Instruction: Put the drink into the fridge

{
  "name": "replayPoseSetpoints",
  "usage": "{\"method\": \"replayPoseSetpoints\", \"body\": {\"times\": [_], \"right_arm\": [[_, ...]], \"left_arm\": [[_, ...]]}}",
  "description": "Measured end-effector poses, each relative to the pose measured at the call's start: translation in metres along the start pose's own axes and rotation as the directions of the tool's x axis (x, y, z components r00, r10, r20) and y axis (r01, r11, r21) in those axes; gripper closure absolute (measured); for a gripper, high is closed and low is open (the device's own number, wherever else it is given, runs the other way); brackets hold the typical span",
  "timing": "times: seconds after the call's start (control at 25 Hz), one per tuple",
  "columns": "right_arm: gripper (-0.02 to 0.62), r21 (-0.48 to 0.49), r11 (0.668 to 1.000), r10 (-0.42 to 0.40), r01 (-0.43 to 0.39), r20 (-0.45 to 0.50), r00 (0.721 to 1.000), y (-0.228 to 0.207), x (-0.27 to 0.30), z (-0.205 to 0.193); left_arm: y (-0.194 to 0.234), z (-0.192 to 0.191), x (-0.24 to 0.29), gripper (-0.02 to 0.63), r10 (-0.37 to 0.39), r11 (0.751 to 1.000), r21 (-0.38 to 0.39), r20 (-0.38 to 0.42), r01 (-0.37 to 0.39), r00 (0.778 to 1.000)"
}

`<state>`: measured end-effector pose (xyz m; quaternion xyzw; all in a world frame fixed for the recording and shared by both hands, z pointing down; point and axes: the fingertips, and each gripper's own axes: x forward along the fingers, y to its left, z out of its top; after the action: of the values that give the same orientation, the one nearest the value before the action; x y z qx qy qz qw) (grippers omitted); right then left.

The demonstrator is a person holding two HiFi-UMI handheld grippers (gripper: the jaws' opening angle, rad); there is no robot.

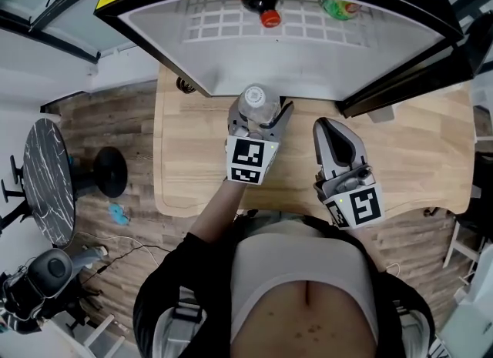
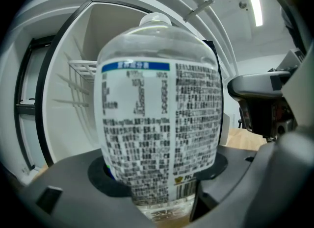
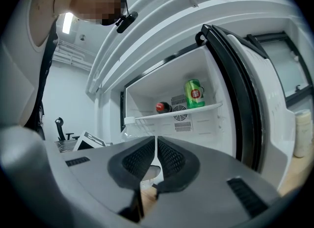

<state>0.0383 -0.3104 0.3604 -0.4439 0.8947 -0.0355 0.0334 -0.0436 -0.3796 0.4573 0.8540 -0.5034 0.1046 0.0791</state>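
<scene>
Gripping the clear water bottle [image 2: 159,109] low on its labelled body, the left gripper [image 1: 259,115] has one of its fingers on each side. Bottle is upright, cap up, over the tabletop [image 1: 189,164] and just before the open fridge [image 1: 308,56]. Right gripper [image 3: 156,159] fingers are pressed together and empty (beside the bottle, not touching). Fridge shelf holds a cola bottle [image 3: 163,107] and a green can [image 3: 195,93].

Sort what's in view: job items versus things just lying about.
Job: water bottle, left tool shut on it, open fridge.
Lying about: cola bottle, green drink, black stool, marble table, right tool, shut and empty.
</scene>
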Motion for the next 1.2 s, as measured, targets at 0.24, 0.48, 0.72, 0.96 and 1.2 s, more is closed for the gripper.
{"method": "replayPoseSetpoints", "body": {"times": [0.24,0.48,0.72,0.96,1.2], "right_arm": [[0.559,0.01,1.0,0.002,-0.002,-0.01,1.0,-0.003,0.006,-0.008],[0.559,0.018,1.0,0.004,-0.003,-0.026,1.0,-0.004,0.007,-0.014],[0.558,0.02,1.0,-0.003,0.004,-0.043,0.999,-0.007,0.002,-0.019],[0.558,0.026,1.0,-0.004,0.005,-0.05,0.999,-0.009,0.0,-0.021],[0.56,0.018,1.0,0.0,0.001,-0.058,0.998,-0.009,0.001,-0.022]], "left_arm": [[0.002,-0.008,0.008,0.261,0.006,1.0,0.007,-0.005,-0.006,1.0],[0.007,-0.01,0.022,0.261,0.014,1.0,0.014,-0.006,-0.014,1.0],[0.012,-0.011,0.036,0.261,0.022,0.999,0.026,-0.002,-0.022,1.0],[0.018,-0.014,0.05,0.261,0.045,0.999,0.006,-0.011,-0.045,0.999],[0.029,-0.014,0.063,0.261,0.067,0.998,-0.003,-0.018,-0.067,0.998]]}}
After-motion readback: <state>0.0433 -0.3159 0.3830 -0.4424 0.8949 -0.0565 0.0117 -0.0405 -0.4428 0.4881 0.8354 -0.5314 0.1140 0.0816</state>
